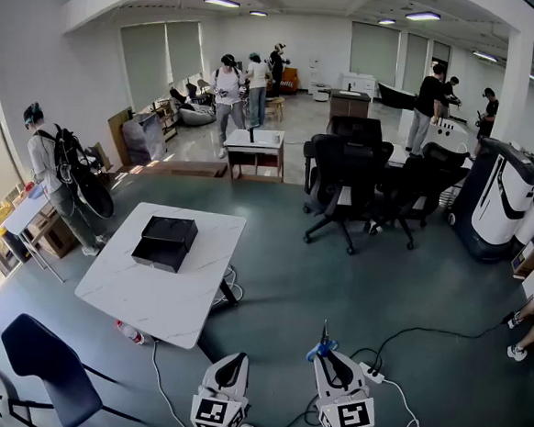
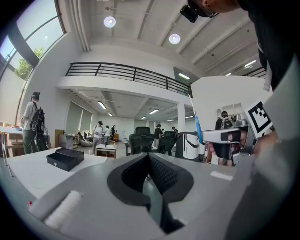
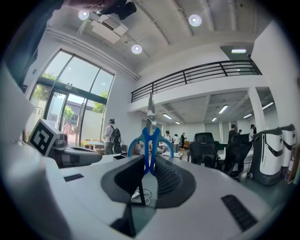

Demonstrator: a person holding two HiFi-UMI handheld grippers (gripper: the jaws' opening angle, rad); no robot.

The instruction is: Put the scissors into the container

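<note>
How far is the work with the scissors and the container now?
Done: the scissors are picked up, gripped by the handles in the right claw, blades up. In hand: nothing else; the left claw is shut and empty. Remaining: reach the black container on the white table and drop them in.

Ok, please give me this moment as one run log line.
right tool: shut on scissors, blades up | left tool: shut, empty | container: on table, not reached
</note>
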